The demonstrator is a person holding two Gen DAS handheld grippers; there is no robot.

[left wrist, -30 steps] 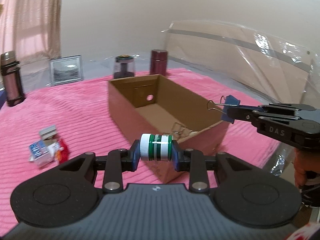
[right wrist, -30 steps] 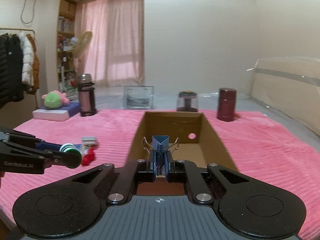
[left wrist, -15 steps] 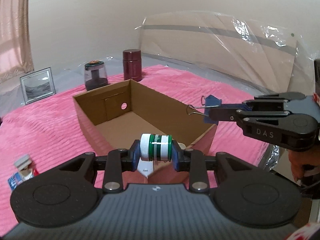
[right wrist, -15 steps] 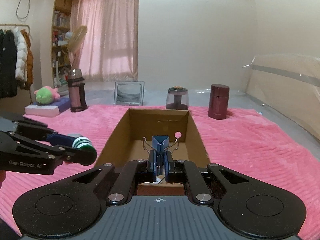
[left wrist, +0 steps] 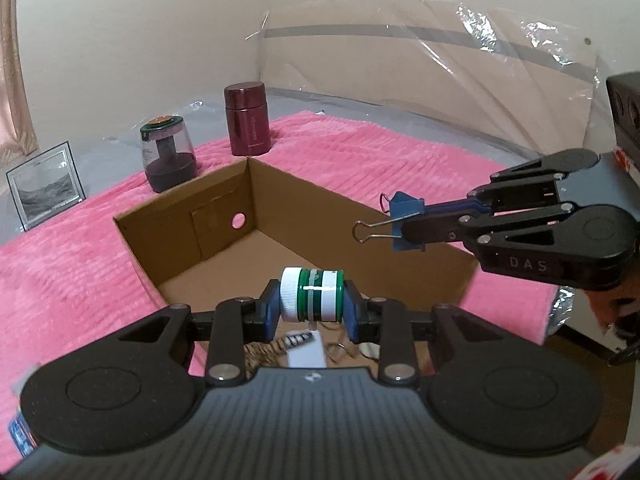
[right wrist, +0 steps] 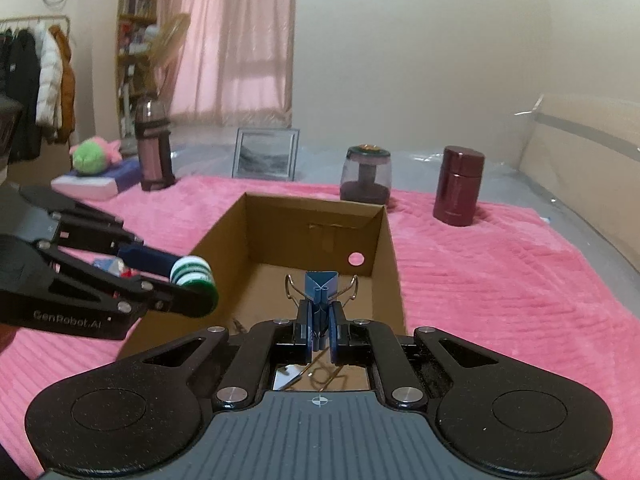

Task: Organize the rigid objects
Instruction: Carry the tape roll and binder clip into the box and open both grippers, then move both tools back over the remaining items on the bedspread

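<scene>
1. Presently, a green-and-white capped bottle is gripped end to end between the jaws of the left gripper, low in the centre of the left wrist frame, so that it is carried sideways above the cardboard box.
2. A blue binder clip is pinched by the closed jaws of the right gripper, its wire handles splayed outward, over the box's near end.
3. Both items appear to be held over the box for dropping in.
4. Small items already lying in the box, among them a white card and wire clips, are shown best in the left wrist view.
5. A flask, a plush toy and hanging coats are shown only at the upper left of the right wrist view.
</scene>
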